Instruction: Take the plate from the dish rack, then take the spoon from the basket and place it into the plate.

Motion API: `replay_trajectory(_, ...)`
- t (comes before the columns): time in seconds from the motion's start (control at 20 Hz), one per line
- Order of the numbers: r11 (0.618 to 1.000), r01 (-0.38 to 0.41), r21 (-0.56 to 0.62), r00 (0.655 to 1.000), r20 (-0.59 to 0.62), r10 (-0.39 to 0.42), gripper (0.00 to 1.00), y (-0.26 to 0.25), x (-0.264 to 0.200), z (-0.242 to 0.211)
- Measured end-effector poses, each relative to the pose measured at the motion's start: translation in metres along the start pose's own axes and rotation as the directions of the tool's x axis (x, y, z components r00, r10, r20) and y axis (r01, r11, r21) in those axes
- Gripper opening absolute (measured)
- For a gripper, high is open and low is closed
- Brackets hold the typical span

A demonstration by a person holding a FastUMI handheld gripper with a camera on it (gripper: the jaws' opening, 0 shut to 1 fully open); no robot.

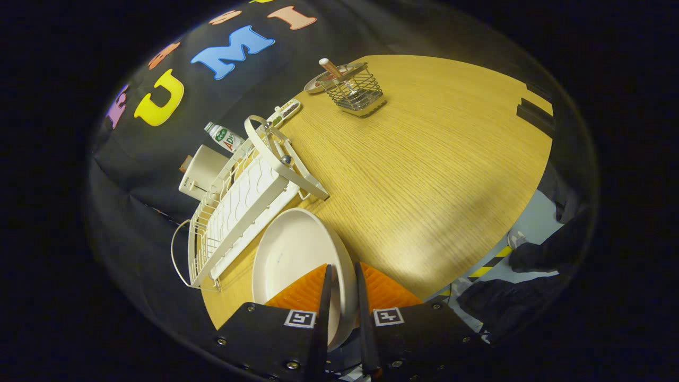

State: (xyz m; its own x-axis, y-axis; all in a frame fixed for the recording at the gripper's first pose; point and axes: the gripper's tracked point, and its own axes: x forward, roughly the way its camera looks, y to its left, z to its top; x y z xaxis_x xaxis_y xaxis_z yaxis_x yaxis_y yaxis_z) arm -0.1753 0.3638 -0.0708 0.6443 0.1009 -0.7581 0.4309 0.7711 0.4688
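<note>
Plate, round cream ceramic-looking point(297, 254), held by its rim beside the white wire dish rack point(238, 207).
Fingers point(342, 286) clenched on the rim; probably stiff, smooth, breakable, so a firm edge grip suits it.

Staged recording booth: black cloth wall point(159, 175), wooden table point(424, 159), hazard-taped floor point(490, 262).

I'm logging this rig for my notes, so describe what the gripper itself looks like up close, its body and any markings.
The gripper has two narrow, blade-like fingers rising from a wide black body. Each half of the body carries a small square black-and-white marker tag near the finger's base, and round screw heads dot its lower edges. No cables are visible.
</note>
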Motion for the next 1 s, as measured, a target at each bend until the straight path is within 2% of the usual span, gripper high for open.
replay_trajectory(0.2,1.000,0.001,-0.023,0.999,0.053,0.000,0.28,-0.004,-0.009,0.019)
replay_trajectory(0.4,0.999,-0.003,-0.037,0.986,0.164,0.009,0.28,0.003,-0.026,0.063)
replay_trajectory(0.65,0.996,0.020,-0.088,0.955,0.298,0.007,0.28,0.013,-0.042,0.127)
replay_trajectory(0.8,0.989,0.069,-0.128,0.928,0.373,-0.017,0.28,0.016,-0.046,0.166)
replay_trajectory(1.0,0.985,0.087,-0.148,0.903,0.430,-0.015,0.28,0.026,-0.040,0.209)
